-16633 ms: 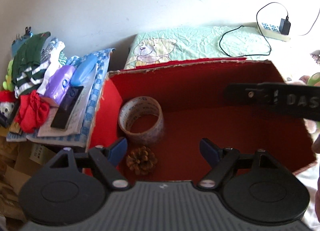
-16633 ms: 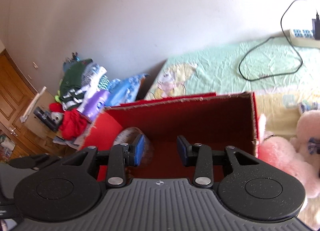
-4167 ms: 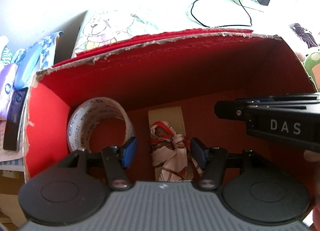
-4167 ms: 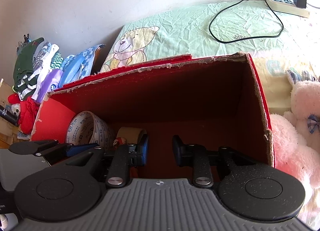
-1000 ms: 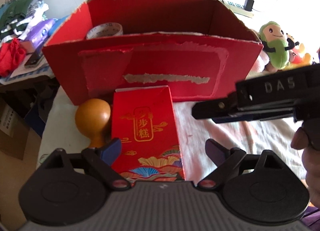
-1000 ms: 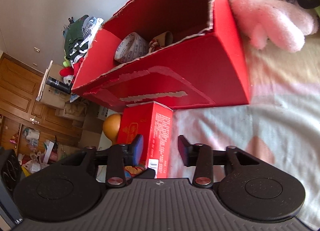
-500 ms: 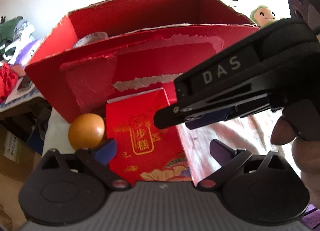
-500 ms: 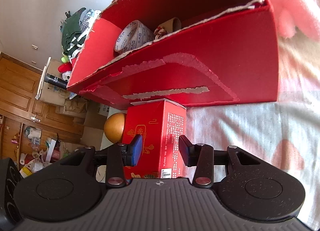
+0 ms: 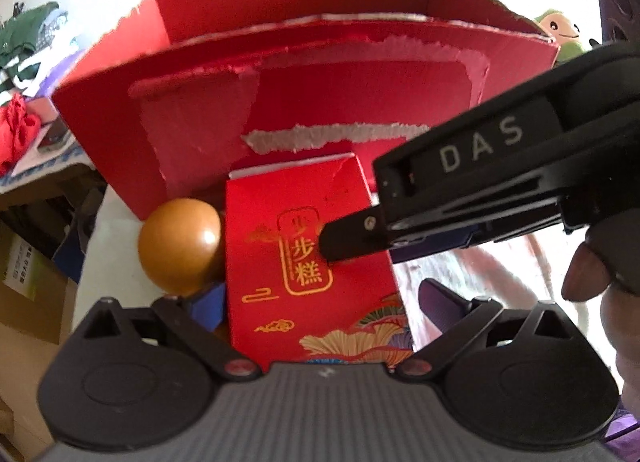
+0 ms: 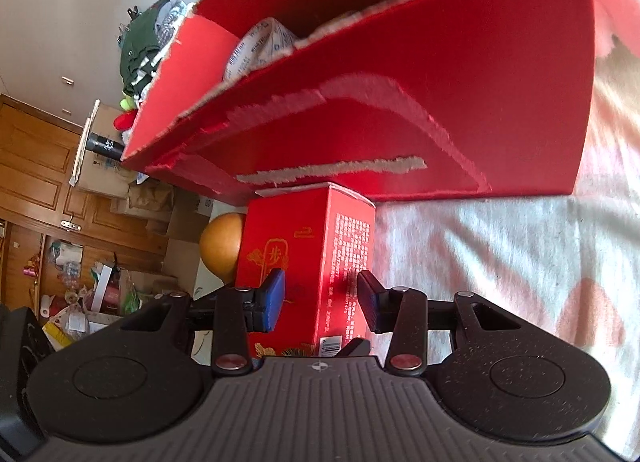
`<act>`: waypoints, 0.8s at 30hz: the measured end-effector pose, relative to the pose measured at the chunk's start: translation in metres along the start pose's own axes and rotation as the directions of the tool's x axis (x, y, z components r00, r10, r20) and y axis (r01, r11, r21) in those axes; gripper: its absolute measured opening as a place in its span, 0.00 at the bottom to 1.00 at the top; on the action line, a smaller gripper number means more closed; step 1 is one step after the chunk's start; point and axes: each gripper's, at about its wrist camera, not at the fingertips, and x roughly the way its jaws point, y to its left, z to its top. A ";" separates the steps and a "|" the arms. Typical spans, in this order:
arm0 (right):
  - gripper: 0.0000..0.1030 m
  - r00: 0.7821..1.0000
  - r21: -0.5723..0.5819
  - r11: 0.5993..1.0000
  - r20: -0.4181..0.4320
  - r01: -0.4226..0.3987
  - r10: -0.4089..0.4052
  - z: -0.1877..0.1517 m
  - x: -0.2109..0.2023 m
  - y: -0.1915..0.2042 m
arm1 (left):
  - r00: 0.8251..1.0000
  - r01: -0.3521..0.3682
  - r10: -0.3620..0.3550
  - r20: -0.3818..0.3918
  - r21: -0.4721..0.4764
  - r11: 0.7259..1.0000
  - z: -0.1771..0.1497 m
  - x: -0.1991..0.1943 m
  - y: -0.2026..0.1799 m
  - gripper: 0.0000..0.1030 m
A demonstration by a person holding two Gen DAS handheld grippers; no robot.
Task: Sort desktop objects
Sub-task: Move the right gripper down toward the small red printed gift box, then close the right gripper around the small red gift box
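A bed covered in a pale sheet with pink patches carries the things, with wooden cupboard doors and a clutter of cartons off to one side. On it a large red cardboard box stands open at the top, its front face torn to grey strips, and a roll of printed tape shows over its rim. Just in front of that box stands a small red carton with gold characters and a flower print, upright and close against the box's front. A shiny orange-brown ball sits just beside the carton. The left gripper is spread wide with the carton between its fingers, neither pad clearly touching it. The right gripper reaches in across the carton, its two fingers straddling one upright corner; small gaps show at both pads, so it has no firm hold. A green plush toy sits behind the big box.
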 end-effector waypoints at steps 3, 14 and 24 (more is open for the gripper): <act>0.44 1.000 0.019 1.000 -0.005 -0.015 0.015 0.000 0.000 -0.005 | 1.000 -0.003 0.003 0.004 0.016 1.000 -0.001 0.001 -0.005 0.97; 0.47 1.000 0.035 0.999 0.009 0.020 -0.021 -0.002 -0.034 -0.025 | 0.994 0.106 -0.107 -0.001 0.077 0.991 0.005 -0.008 -0.037 0.97; 0.47 0.996 0.132 0.990 0.070 0.053 -0.063 -0.010 -0.067 -0.062 | 0.980 0.201 -0.196 -0.044 0.187 0.962 0.008 -0.005 -0.084 0.98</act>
